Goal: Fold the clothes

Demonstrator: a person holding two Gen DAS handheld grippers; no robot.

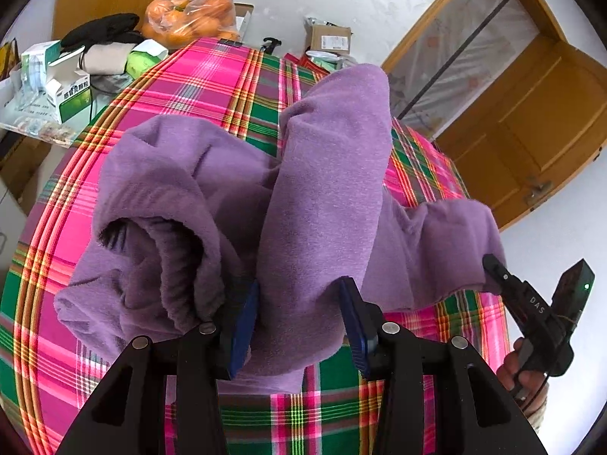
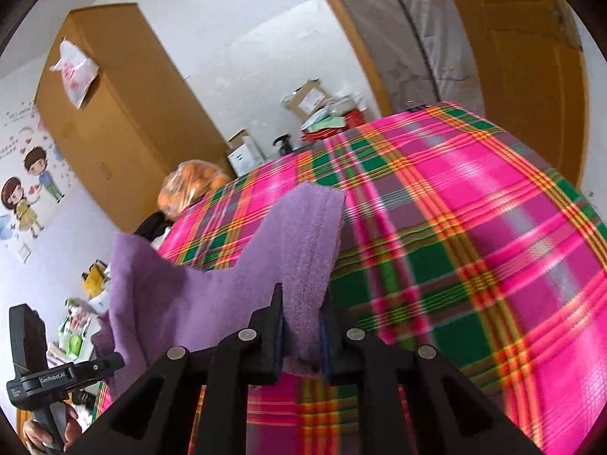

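A purple fleece garment lies bunched on a table under a pink and green plaid cloth. My left gripper has a thick fold of it filling the gap between its blue pads, with a long strip stretching away from them. At the right of this view, a hand holds my right gripper, whose tip bites another corner of the garment. In the right wrist view my right gripper is shut on a narrow purple fold lifted over the plaid cloth. The left gripper shows at lower left, hand-held.
A bag of oranges, black clothing and medicine boxes crowd the far left end. Cardboard boxes stand behind the table. A wooden door is on the right, a wardrobe on the left.
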